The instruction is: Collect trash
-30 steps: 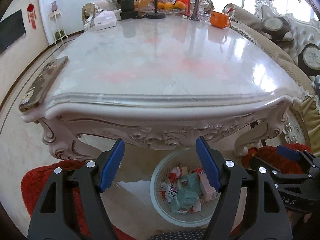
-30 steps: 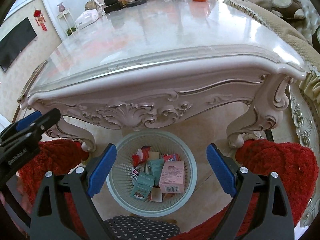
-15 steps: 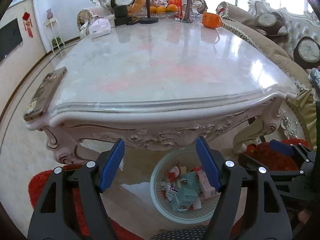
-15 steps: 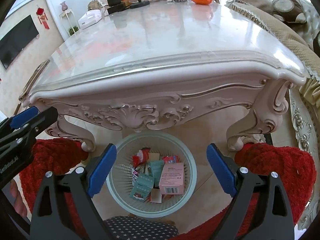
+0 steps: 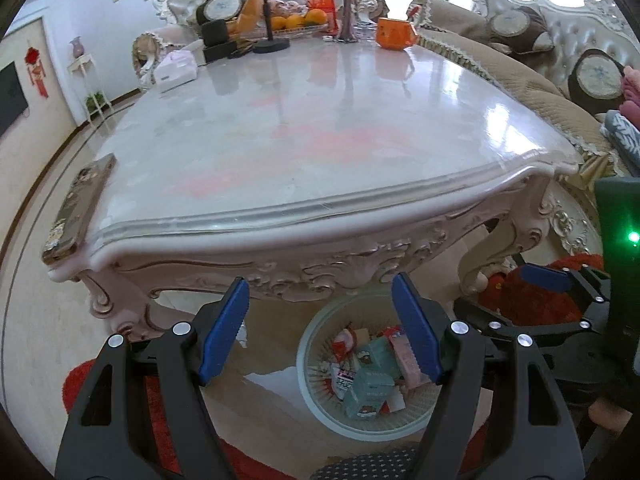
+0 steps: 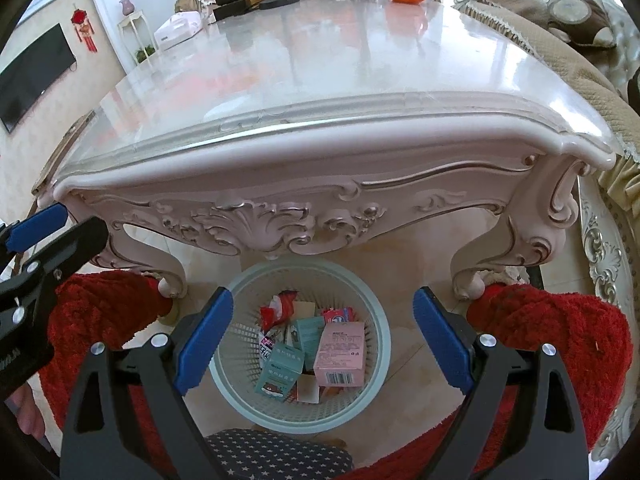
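A pale round waste basket (image 6: 256,420) stands on the floor under the near edge of the marble table (image 6: 320,92). It holds several pieces of trash, among them a pink box (image 6: 340,354), a teal box (image 6: 280,372) and a red wrapper (image 6: 276,312). The basket also shows in the left wrist view (image 5: 316,404). My left gripper (image 5: 320,328) is open and empty, above and left of the basket. My right gripper (image 6: 320,332) is open and empty, right above the basket.
A phone (image 5: 78,210) lies on the table's left edge. At the far end stand an orange cup (image 5: 394,34), a fruit tray (image 5: 298,24), a vase (image 5: 346,12) and a white tissue box (image 5: 176,70). A red rug (image 6: 560,336) surrounds the table legs. Sofas (image 5: 560,52) are at right.
Both grippers have risen and drawn back a little, so more of the tabletop shows. Both stay open and empty. The trash in the basket has not moved.
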